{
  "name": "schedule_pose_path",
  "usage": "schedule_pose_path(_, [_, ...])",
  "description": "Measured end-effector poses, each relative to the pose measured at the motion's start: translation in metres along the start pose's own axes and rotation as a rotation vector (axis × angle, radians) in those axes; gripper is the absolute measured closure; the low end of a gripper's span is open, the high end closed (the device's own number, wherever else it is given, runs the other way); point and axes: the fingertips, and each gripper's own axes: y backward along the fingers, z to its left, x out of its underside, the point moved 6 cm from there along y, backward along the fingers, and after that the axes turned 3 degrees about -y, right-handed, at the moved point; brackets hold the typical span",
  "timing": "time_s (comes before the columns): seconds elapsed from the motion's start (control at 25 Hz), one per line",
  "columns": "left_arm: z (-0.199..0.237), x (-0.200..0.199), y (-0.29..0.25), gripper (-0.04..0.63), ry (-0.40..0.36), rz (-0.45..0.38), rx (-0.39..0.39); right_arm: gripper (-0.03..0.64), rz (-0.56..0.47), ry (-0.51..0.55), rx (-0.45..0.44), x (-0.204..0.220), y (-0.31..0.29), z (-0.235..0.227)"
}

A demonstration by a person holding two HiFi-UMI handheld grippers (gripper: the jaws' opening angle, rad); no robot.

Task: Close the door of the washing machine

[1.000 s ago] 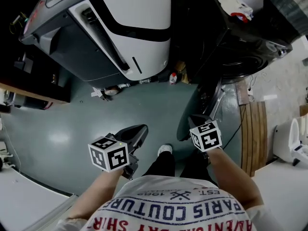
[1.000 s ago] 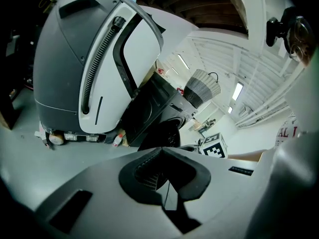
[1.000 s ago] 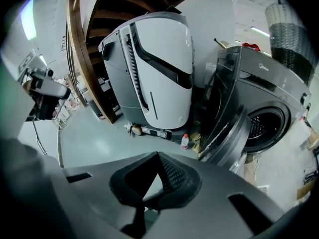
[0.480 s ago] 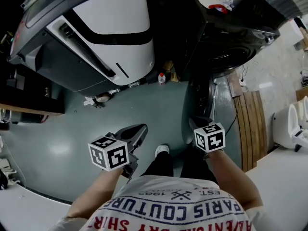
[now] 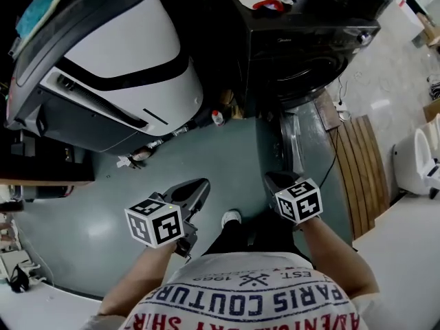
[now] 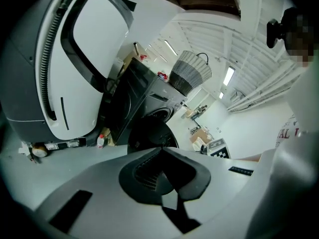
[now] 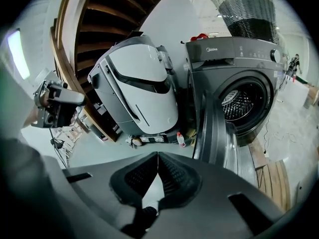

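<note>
Washing machine door (image 7: 212, 128) hanging wide open, both sets of fingers shut on nothing

Left gripper (image 5: 200, 184) and right gripper (image 5: 272, 179) held low over the grey-green floor (image 5: 89, 212), fingers pressed together with nothing between. Door standing edge-on close ahead and a bit right of the right fingers, washing machine (image 7: 239, 59) with its drum opening (image 7: 240, 102) just beyond. Big white-and-grey appliance (image 5: 117, 53) well ahead-left of the left fingers, small bottle (image 5: 216, 117) at its foot.
</note>
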Motion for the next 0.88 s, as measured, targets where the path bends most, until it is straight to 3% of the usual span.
schedule_pose_path(0.32, [-0.038,-0.02,-0.048,0.569,-0.031,0.043,0.02,0.595,-0.017,-0.019,-0.049,0.001,0.023,-0.035])
schedule_pose_path(0.88, [-0.082,-0.034,-0.119,0.569,-0.072,0.122,0.048,0.595,-0.038,-0.042,-0.027,0.006,0.052,-0.095])
